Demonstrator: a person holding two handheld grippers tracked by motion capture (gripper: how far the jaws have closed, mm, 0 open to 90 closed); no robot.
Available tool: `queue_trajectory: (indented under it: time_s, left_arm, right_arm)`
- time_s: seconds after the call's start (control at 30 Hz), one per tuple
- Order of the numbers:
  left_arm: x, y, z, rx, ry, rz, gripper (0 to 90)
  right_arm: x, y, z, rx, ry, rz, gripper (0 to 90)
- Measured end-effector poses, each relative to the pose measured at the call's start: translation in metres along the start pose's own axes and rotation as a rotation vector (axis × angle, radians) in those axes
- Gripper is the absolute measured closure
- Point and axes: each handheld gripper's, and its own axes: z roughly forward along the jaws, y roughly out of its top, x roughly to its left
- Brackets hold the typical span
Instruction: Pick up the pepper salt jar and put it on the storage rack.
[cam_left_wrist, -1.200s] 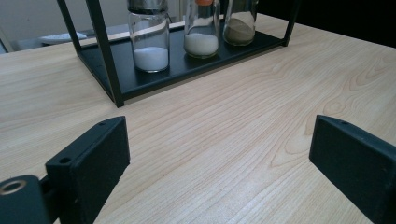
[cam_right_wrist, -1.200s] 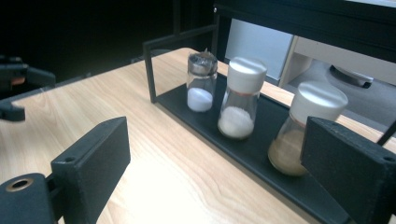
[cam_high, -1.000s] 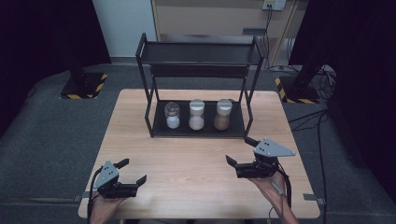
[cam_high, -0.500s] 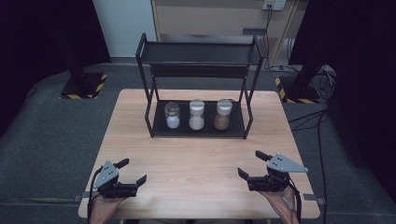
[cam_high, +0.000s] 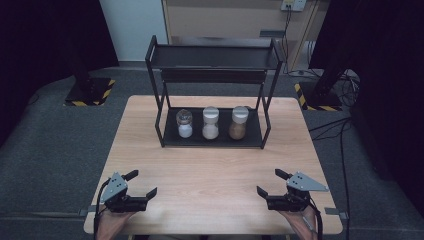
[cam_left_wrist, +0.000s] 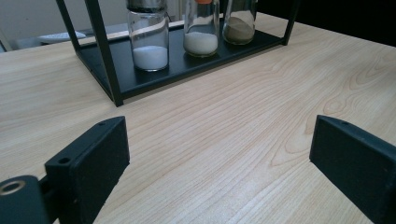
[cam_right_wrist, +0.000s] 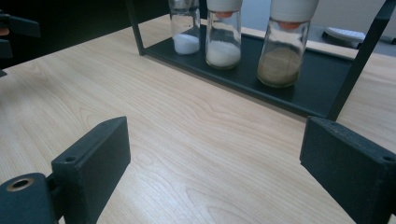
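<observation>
- Right gripper (cam_high: 274, 186) has drawn back from mid-table to the near right edge; jaws spread, holding nothing.
- Left gripper (cam_high: 141, 184) unmoved at near left, likewise released.
- Three spice jars (cam_high: 210, 123) stand untouched on the rack (cam_high: 252, 136) lower shelf, far centre; likely a reset.

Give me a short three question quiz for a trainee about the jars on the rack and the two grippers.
1. Multiple choice: how many jars stand on the lower shelf of the rack? A two, B three, C four.
2. True or false: the right gripper is shut on the brown-filled jar.
3. Fill in: the left gripper hangs open over the near edge of the ___.

Key:
1. B. The clear-topped jar, the middle jar and the brown-filled jar.
2. False. It is open and holds nothing, far from the rack.
3. Table.
</observation>
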Motion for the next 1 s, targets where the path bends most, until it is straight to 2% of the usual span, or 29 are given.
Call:
queue_trajectory:
  time_s: [0.5,0.8,1.0]
  left_arm:
    - [0.000,0.001,0.003,0.007,-0.013,0.014,3.5]
    - [0.002,0.000,0.001,-0.001,-0.010,0.008,3.4]
    - [0.006,-0.001,-0.001,-0.007,0.003,-0.008,3.1]
  right_arm:
    - [-0.006,-0.008,0.005,0.011,0.025,0.002,9.2]
    - [-0.011,-0.017,-0.003,-0.036,-0.018,0.038,8.9]
    - [-0.013,-0.019,-0.007,-0.045,-0.051,0.039,8.9]
